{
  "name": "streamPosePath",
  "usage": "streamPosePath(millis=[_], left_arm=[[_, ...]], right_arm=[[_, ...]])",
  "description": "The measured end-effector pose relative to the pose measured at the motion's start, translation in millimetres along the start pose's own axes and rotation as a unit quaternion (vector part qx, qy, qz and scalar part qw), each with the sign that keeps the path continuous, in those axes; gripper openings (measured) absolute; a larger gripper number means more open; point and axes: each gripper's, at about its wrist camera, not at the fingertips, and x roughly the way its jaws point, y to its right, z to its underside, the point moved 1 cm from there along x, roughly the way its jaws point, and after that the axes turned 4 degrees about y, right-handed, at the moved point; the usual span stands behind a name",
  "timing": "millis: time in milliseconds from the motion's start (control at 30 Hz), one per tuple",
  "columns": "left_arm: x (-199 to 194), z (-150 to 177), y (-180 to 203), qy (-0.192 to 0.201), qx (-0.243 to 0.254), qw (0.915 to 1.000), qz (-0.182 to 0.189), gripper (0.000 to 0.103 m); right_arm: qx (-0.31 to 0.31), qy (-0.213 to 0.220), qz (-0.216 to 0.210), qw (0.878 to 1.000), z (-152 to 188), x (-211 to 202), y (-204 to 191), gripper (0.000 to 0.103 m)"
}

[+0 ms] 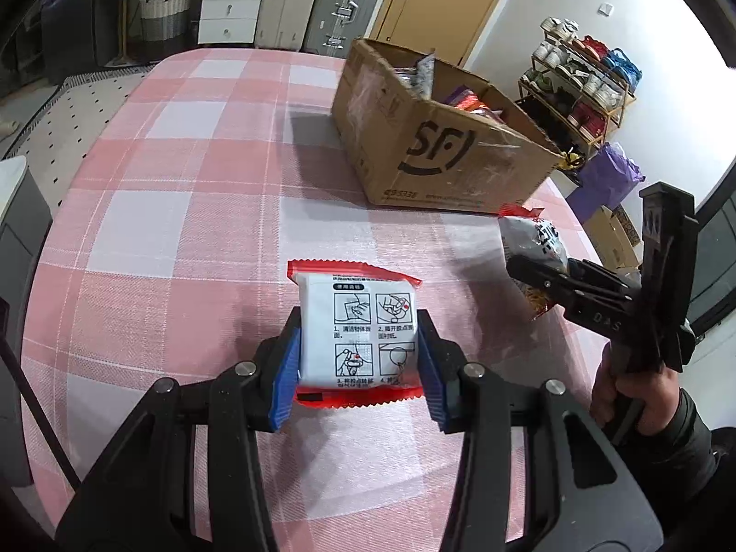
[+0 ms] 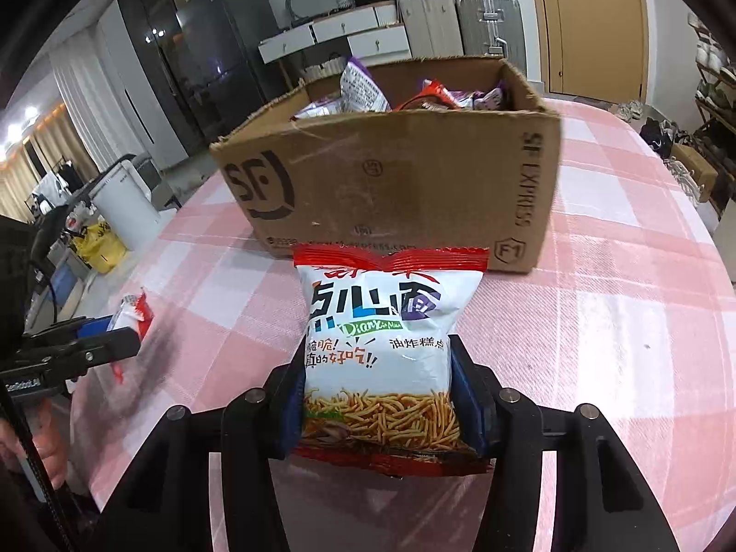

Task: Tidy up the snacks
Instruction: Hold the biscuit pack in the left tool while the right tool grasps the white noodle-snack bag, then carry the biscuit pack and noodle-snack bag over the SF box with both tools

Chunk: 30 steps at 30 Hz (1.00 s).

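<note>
Your left gripper (image 1: 359,349): jaws clamped on white packet (image 1: 356,331), instruction panel up, long axis pointing toward cardboard box (image 1: 428,138), short of box. Your right gripper (image 2: 379,395): jaws pinching noodle snack bag (image 2: 382,345) by lower half, red top seal aimed at box, just short of its front wall. Both grippers level, side by side, fingers facing box. Box sits on pink checked surface (image 1: 184,184), snack packs (image 2: 363,87) inside. Suitcases (image 2: 460,23), wooden door (image 2: 593,23) beyond box.

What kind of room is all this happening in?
Most likely a lived-in home, not a lab: a table under a pink checked tablecloth, hard-shell silver suitcases parked by a wooden door, and a rack of shoes.
</note>
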Motion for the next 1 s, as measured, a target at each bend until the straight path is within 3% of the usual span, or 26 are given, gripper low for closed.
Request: streamPosePath(millis=[600,1000], left_arm=[[-27,-2,45,0.017,0.042,0.999,-0.003,0.042],[-41,-37,71,0.03,0.07,0.9969,0.018,0.042]], right_arm=[[0.02,0.068,-0.025,0.997,20,-78,3,0.054],[-0.012,0.113,-0.027,0.993,1,-122,-2,0.054]])
